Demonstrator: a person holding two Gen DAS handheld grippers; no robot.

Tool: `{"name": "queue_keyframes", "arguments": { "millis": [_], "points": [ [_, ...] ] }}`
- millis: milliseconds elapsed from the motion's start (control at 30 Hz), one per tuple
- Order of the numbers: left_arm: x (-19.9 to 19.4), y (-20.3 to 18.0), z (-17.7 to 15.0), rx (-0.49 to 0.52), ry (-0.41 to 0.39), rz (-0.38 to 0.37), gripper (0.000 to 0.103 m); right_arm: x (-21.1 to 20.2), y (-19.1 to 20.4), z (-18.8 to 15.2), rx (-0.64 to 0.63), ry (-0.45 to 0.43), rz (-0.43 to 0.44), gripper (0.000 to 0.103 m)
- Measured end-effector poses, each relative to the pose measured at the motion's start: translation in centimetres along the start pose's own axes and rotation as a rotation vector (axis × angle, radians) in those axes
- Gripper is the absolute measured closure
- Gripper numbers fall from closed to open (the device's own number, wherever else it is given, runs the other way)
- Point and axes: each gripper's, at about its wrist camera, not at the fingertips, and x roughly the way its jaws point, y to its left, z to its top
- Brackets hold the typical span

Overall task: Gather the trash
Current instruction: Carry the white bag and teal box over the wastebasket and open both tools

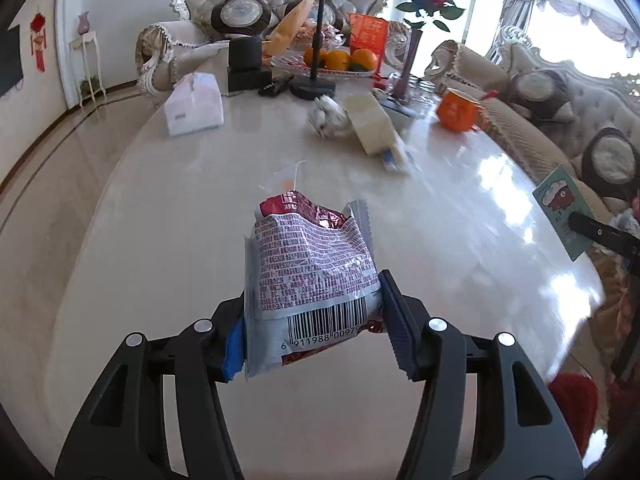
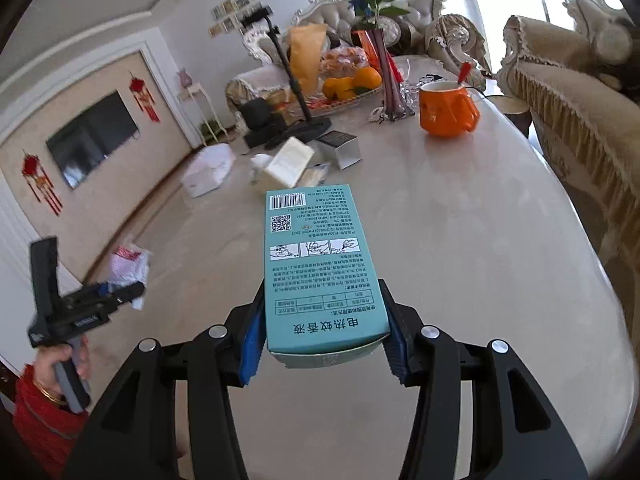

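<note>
My left gripper [image 1: 316, 332] is clamped on a crinkled snack wrapper [image 1: 312, 264], its 2 blue pads pressing the sides. The wrapper is silver-white with dense red print, a barcode near the pads and a torn red top standing away from me, held above the pale marble table [image 1: 460, 240]. My right gripper [image 2: 324, 340] grips a teal carton [image 2: 316, 264] by its near end; it carries a barcode, a QR code, 3 small drawings and rows of text. Beyond both grippers lie more scraps: a beige box [image 2: 290, 162] and crumpled paper [image 1: 328, 116].
</note>
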Motion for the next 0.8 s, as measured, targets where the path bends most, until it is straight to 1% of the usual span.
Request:
{"name": "queue_keyframes", "arguments": {
  "millis": [33, 100, 167, 233, 267, 333, 400, 467, 500, 600, 667, 700, 767, 800],
  "points": [
    [-1.1, -0.2, -1.4, -0.008, -0.008, -0.010, 0.046, -1.5, 0.7, -1.7, -0.005, -0.014, 0.014, 0.055],
    [-2.6, -0.8, -3.9, -0.019, -0.016, -0.039, 0.046, -3.7, 1.9, -4.4, -0.031, -0.032, 0.016, 0.055],
    [-4.4, -1.9, -7.1, -0.021, -0.026, -0.066, 0.046, -5.3, 3.0, -7.0, -0.041, -0.042, 0.026, 0.055],
    [-5.7, -3.1, -9.9, -0.019, -0.034, -0.085, 0.046, -6.9, 4.2, -10.6, -0.029, -0.039, 0.052, 0.055],
    [-6.3, -4.1, -12.1, -0.012, -0.029, -0.099, 0.046, -7.3, 4.6, -11.9, -0.022, -0.035, 0.055, 0.055],
    [-6.8, -5.5, -15.5, -0.002, -0.010, -0.113, 0.046, -7.8, 5.5, -15.2, -0.008, -0.013, 0.051, 0.055],
    [-6.5, -6.9, -18.6, 0.021, 0.014, -0.114, 0.046, -6.9, 6.0, -18.5, -0.003, 0.042, 0.017, 0.055],
    [-5.2, -8.1, -21.3, 0.041, 0.051, -0.113, 0.046, -5.4, 5.7, -20.9, 0.008, 0.094, -0.032, 0.055],
    [-4.2, -8.6, -22.6, 0.048, 0.075, -0.111, 0.046, -3.7, 5.3, -22.5, 0.026, 0.146, -0.052, 0.055],
    [-0.1, -10.1, -26.1, 0.076, 0.128, -0.105, 0.046, 0.6, 3.8, -26.2, 0.052, 0.266, -0.114, 0.055],
    [2.2, -10.9, -27.9, 0.099, 0.180, -0.112, 0.046, 2.6, 3.1, -27.8, 0.068, 0.339, -0.144, 0.055],
    [3.2, -11.3, -28.6, 0.111, 0.221, -0.118, 0.046, 3.5, 2.6, -28.2, 0.091, 0.379, -0.143, 0.055],
    [4.4, -11.7, -29.1, 0.125, 0.261, -0.125, 0.046, 3.6, 2.3, -28.1, 0.096, 0.379, -0.161, 0.055],
    [4.5, -11.8, -29.2, 0.131, 0.262, -0.121, 0.046, 3.6, 2.3, -27.8, 0.091, 0.366, -0.172, 0.055]
  ]
}}
